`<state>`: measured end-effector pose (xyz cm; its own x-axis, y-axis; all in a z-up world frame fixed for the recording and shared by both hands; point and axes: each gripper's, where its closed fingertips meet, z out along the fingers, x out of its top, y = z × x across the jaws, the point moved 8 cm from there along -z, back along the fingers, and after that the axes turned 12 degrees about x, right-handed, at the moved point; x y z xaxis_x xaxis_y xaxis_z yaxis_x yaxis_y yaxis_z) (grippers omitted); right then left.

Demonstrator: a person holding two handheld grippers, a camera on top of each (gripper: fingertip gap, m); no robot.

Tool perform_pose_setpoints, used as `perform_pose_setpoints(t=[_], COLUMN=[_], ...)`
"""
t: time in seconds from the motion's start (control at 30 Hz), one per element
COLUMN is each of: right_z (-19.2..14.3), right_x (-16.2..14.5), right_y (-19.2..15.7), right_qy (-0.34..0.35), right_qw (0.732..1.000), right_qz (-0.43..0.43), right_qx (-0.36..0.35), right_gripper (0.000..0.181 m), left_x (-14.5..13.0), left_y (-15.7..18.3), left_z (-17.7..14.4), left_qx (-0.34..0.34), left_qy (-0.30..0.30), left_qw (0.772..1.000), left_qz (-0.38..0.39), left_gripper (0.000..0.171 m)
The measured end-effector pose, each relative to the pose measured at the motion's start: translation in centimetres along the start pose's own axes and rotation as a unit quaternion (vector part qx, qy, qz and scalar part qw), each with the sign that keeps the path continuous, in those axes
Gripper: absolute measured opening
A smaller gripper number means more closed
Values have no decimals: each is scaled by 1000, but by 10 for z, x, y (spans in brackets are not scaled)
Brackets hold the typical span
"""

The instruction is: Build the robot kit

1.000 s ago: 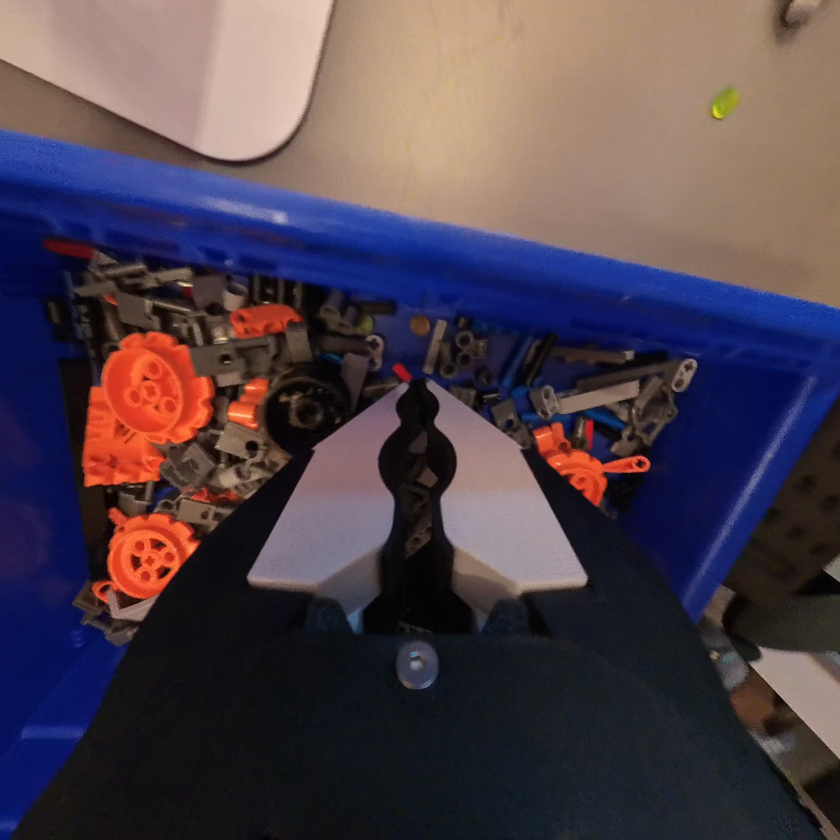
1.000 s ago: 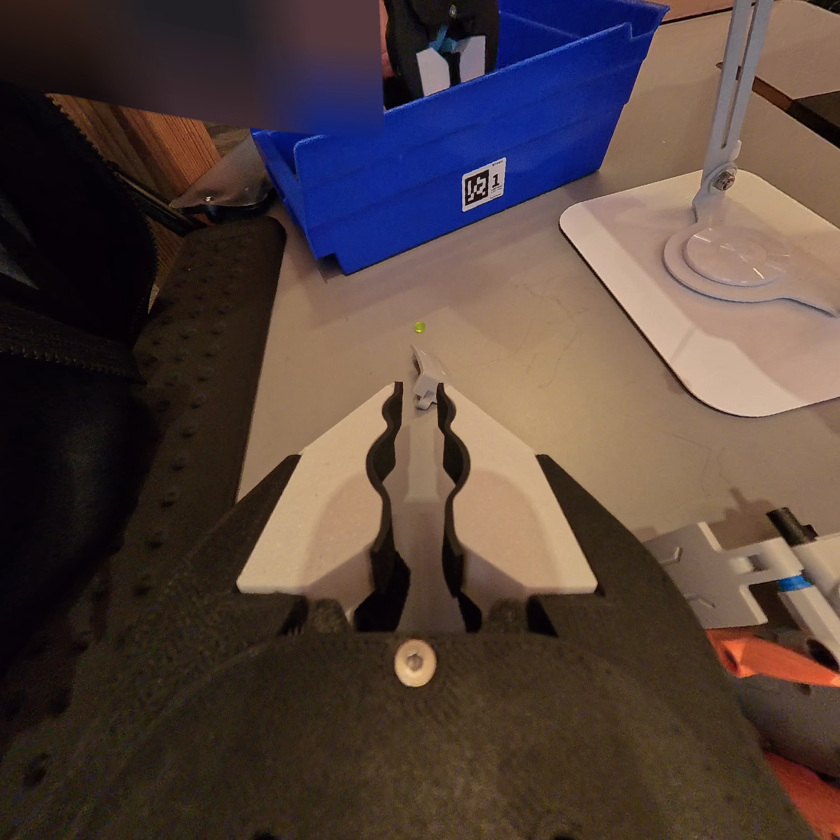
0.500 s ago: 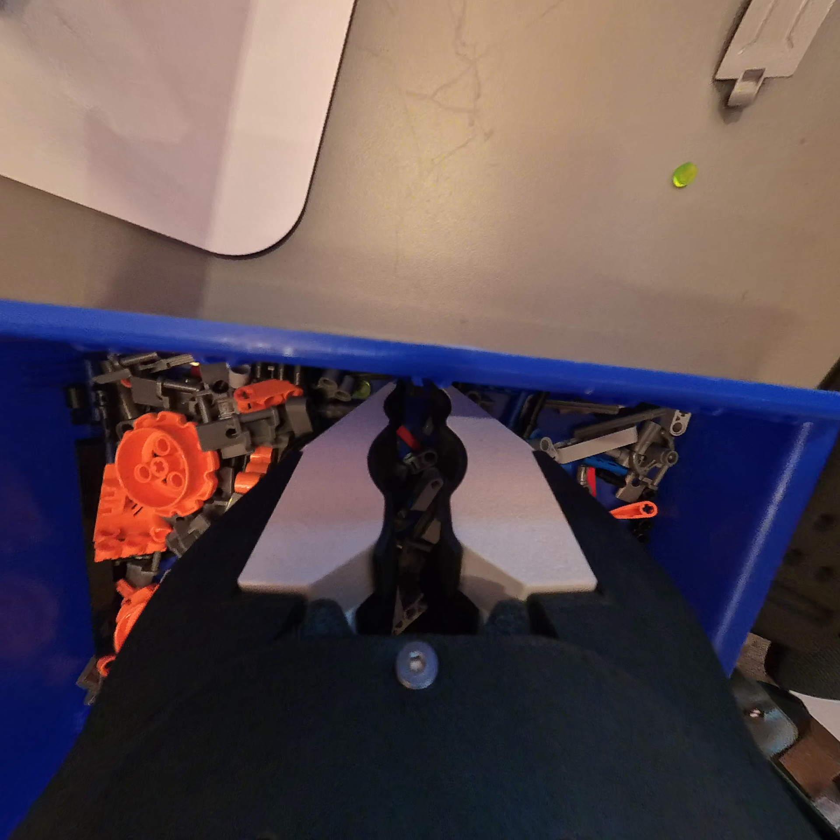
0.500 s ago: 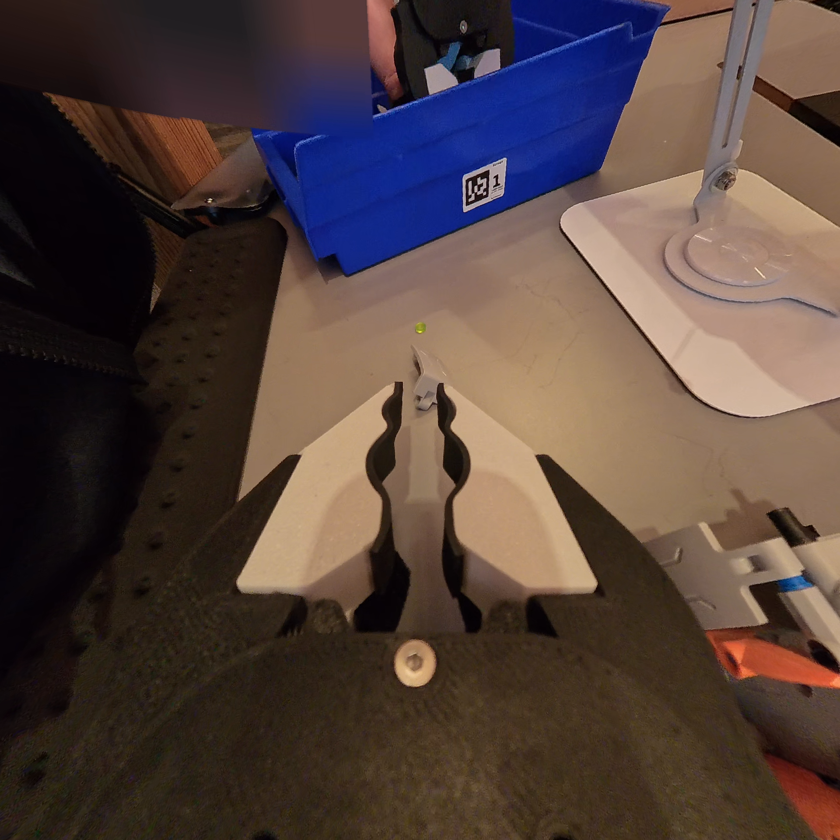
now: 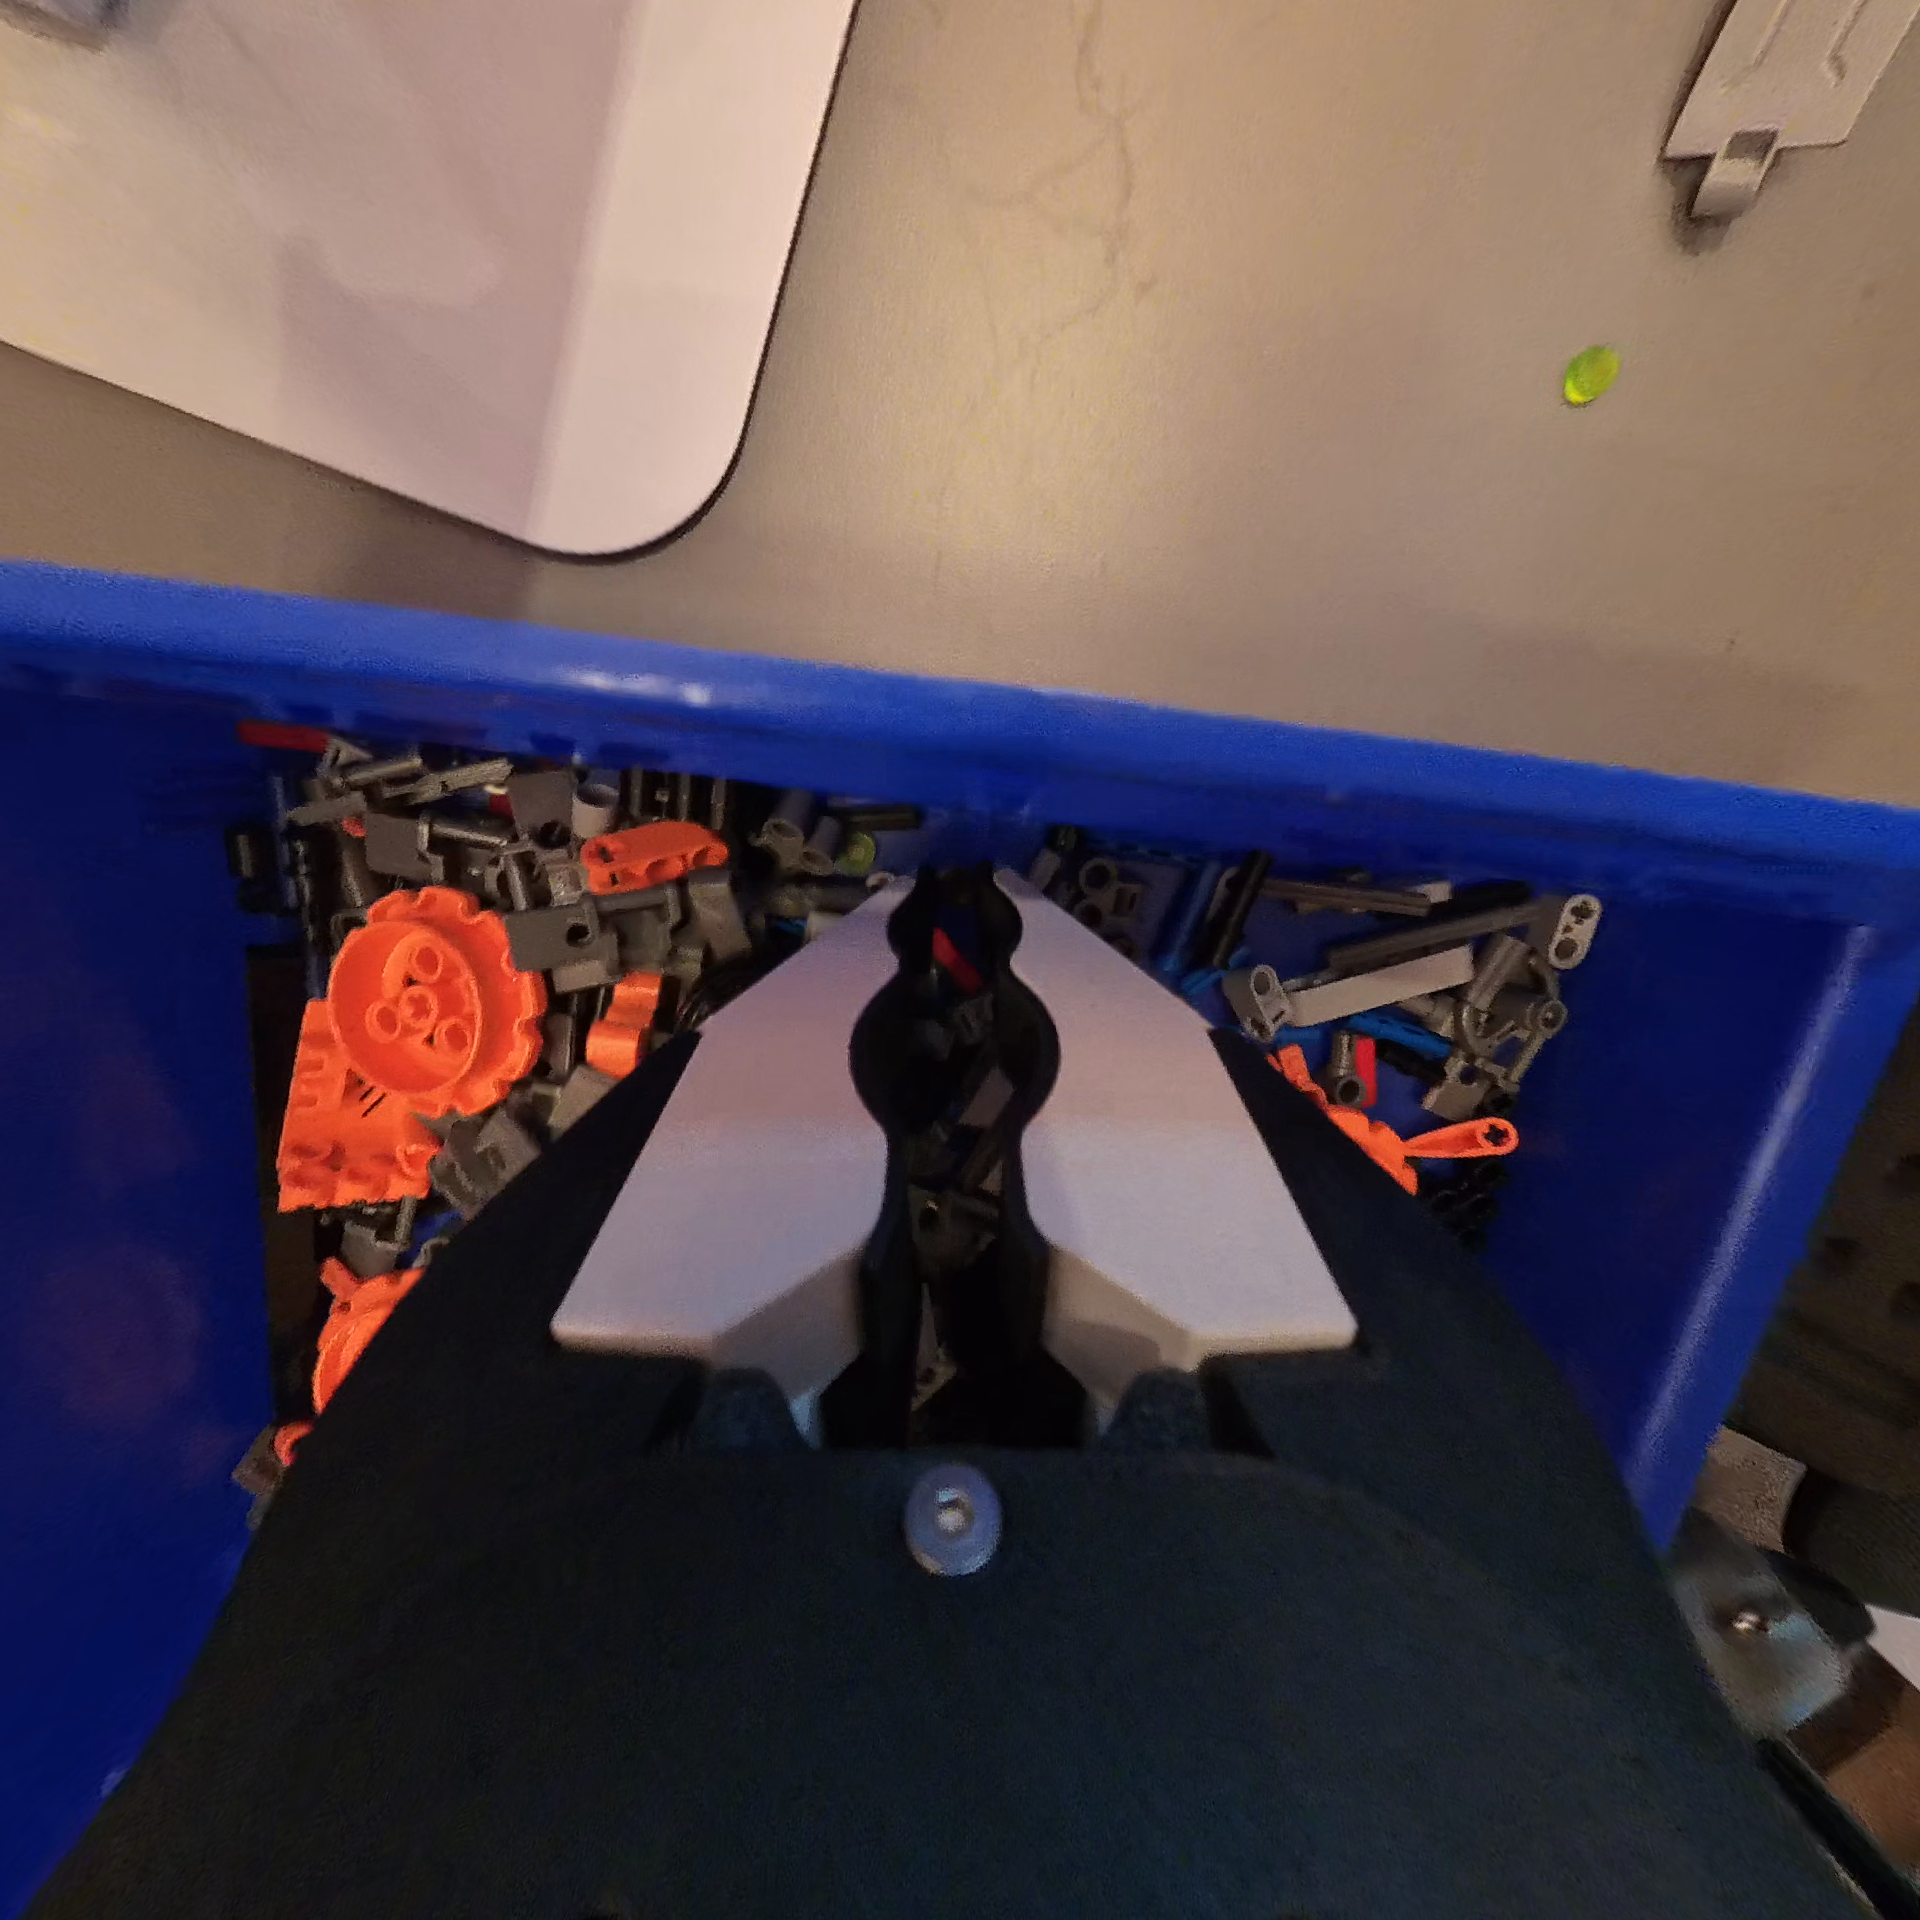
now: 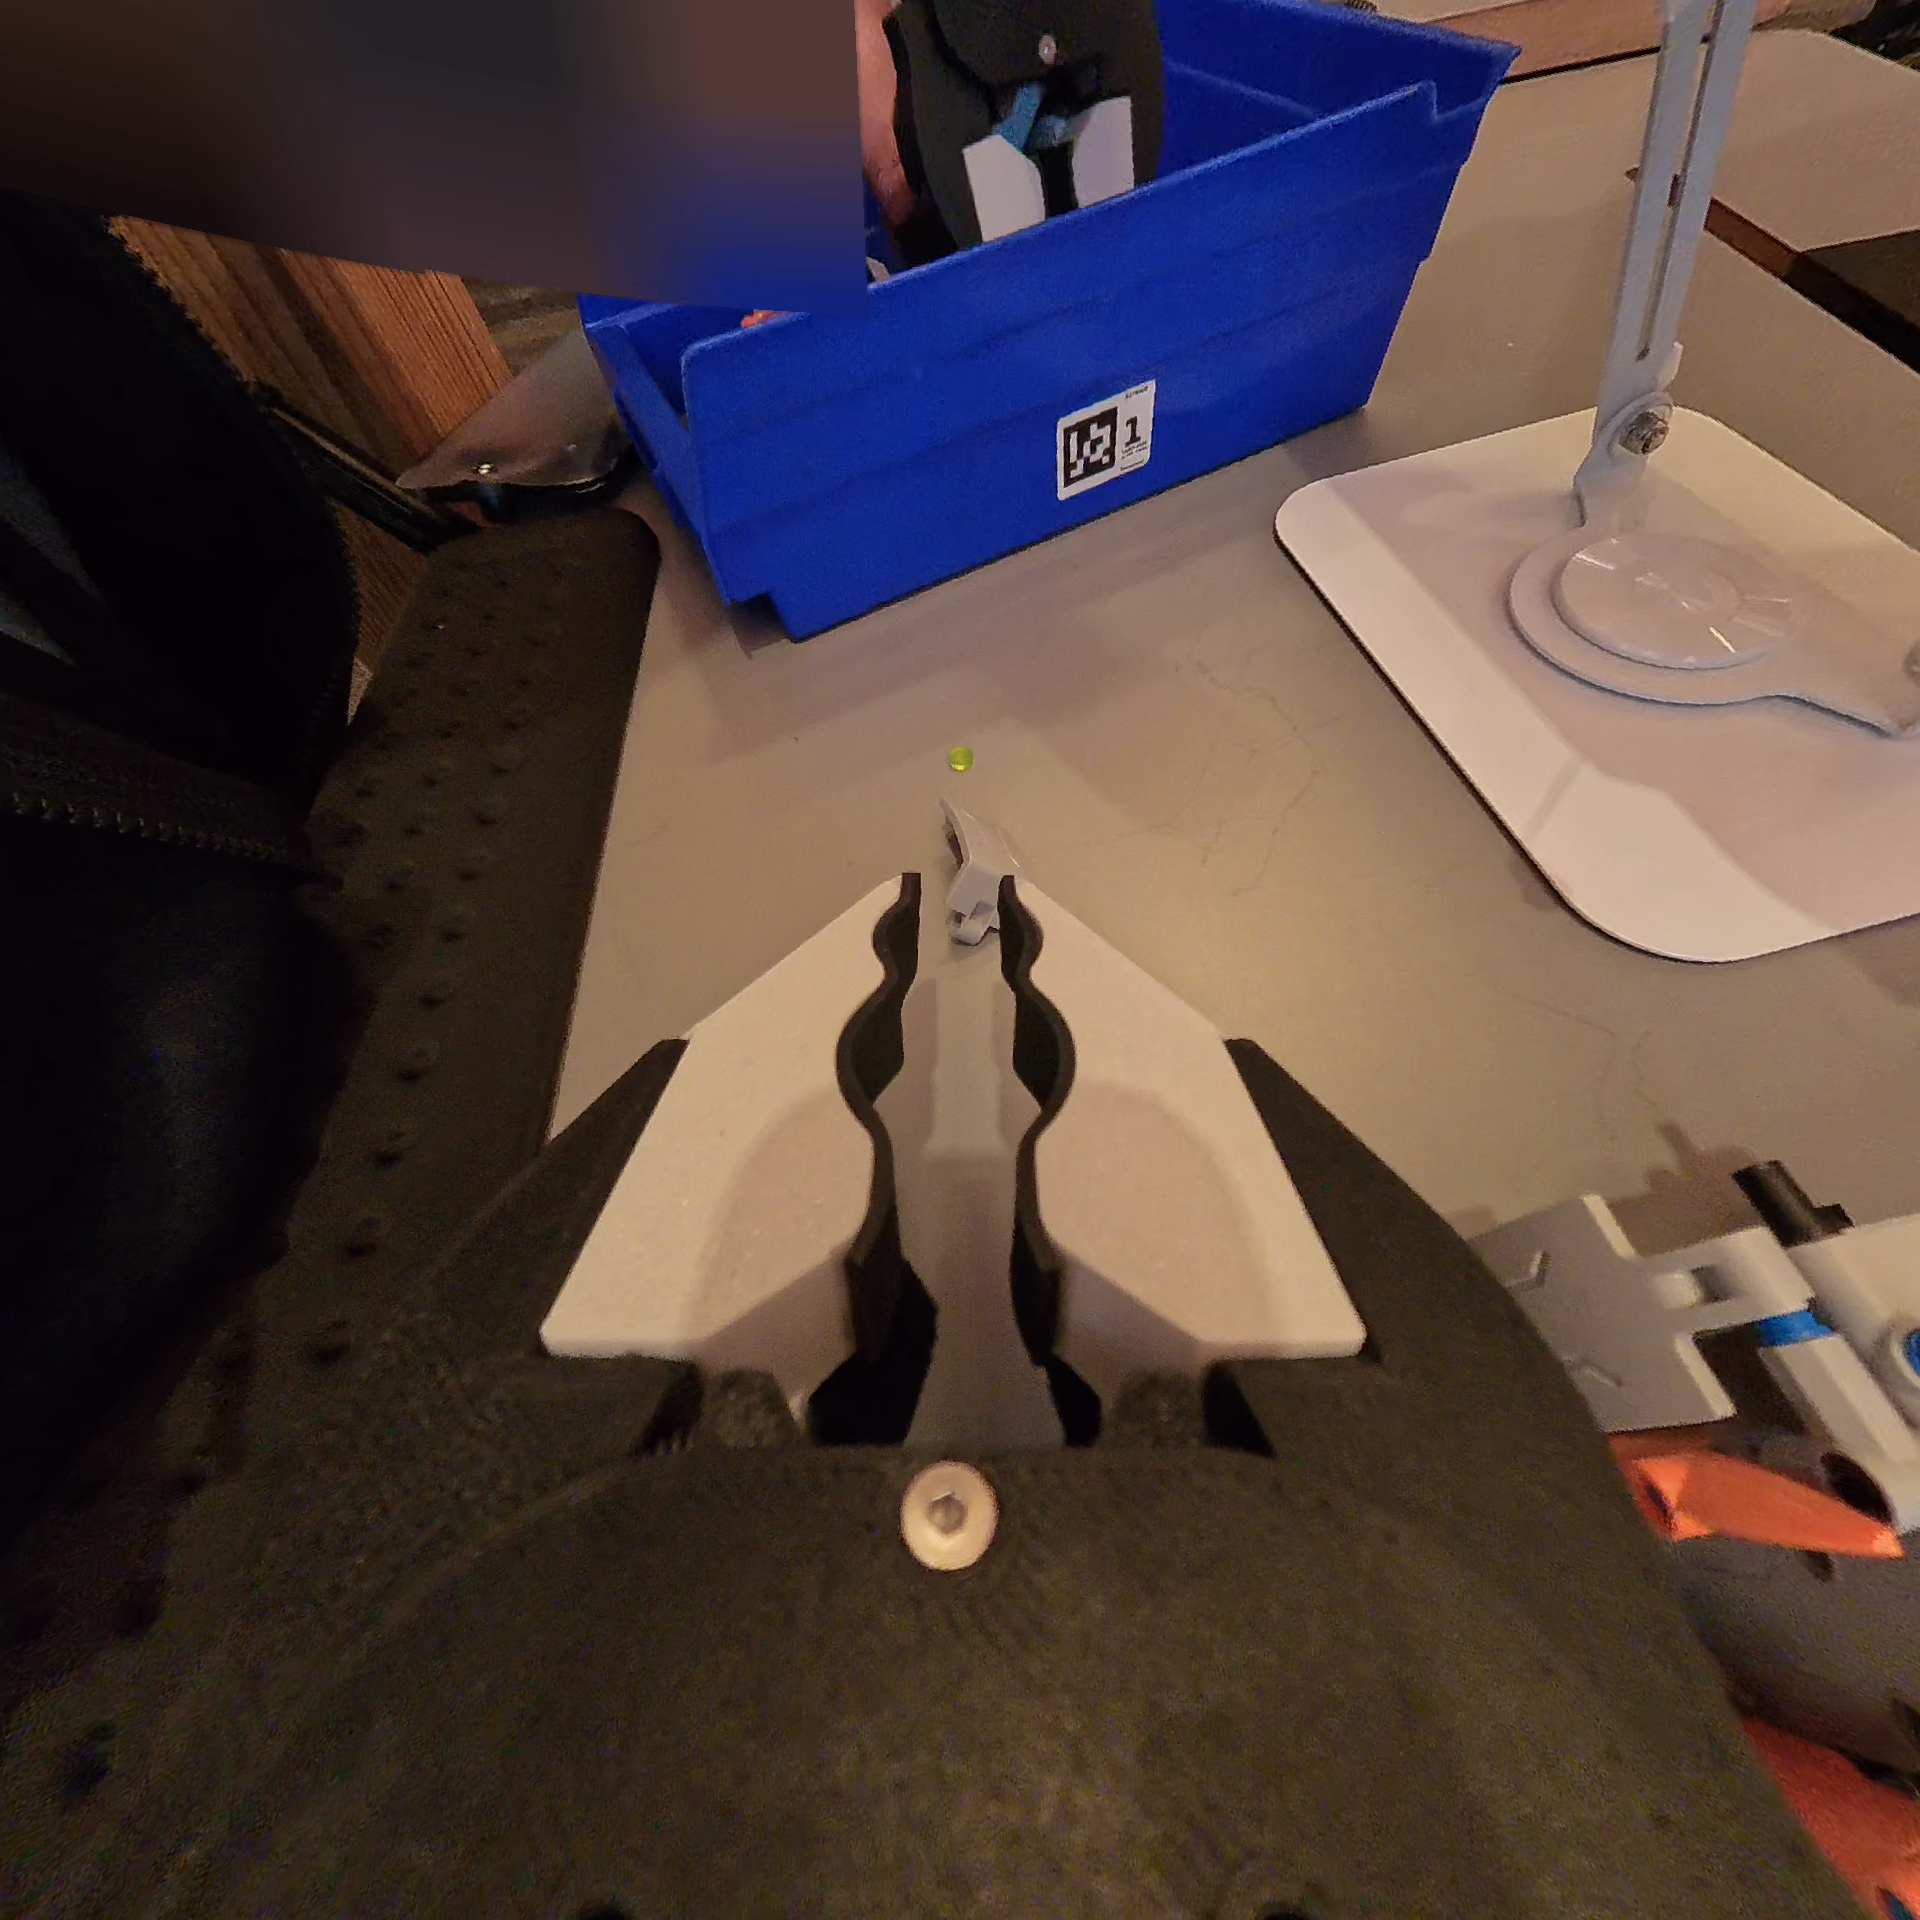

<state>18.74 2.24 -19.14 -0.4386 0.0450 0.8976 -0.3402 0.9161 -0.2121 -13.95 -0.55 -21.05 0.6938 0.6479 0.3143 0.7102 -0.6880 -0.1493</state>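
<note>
**Left gripper down in the parts bin, right gripper low over the table by a small grey piece**

In the left wrist view we're looking down on the left gripper (image 5: 956, 899) inside the blue bin (image 5: 1039, 727), its tips drawn almost together over the jumble of grey and black building parts. A red sliver (image 5: 951, 951) shows in the slit, but we can't tell whether it's pinched or just lying below. An orange wheel (image 5: 421, 1008) sits at 9 o'clock and a long grey beam (image 5: 1403, 966) at 3 o'clock. The right gripper (image 6: 958, 883) hovers over the grey table (image 6: 1195, 831), jaws parted by a narrow gap and holding nothing. A small grey piece (image 6: 971, 873) lies right at its tips against the right-hand finger, with a green stud (image 6: 961, 760) just beyond at 12 o'clock. The white stand base (image 6: 1455, 675) is at 2 o'clock.
</note>
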Motion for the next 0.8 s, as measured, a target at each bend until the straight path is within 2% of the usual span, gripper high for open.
perform_pose_setpoints(t=[0.1, 0.23, 0.37, 0.43, 0.53, 0.67, 0.8], right_z=[0, -1, -3, -4, -4, -5, -5], right_x=[0, 2, 5, 6, 8, 9, 11], right_y=[0, -1, -3, -4, -6, -7, -9], right_qy=[1, 3, 6, 8, 11, 14, 15], right_qw=[1000, 1000, 1000, 1000, 1000, 1000, 1000], right_qz=[0, -3, -10, -12, -16, -14, -19], right_qx=[0, -1, -3, -2, -1, 2, 3], right_gripper=[13, 13, 13, 13, 13, 13, 13], left_x=[1, 11, 29, 36, 41, 48, 60], left_y=[2, 18, 58, 85, 117, 149, 164], left_z=[-19, -60, -103, -114, -113, -79, -54], left_qx=[3, 8, 9, 2, -4, -8, 0], left_qy=[16, 59, 98, 112, 124, 115, 98], left_qw=[1000, 998, 995, 993, 990, 992, 993], left_qz=[-11, -11, 24, 49, 62, 56, 62], left_gripper=[6, 6, 6, 6, 6, 6, 6])
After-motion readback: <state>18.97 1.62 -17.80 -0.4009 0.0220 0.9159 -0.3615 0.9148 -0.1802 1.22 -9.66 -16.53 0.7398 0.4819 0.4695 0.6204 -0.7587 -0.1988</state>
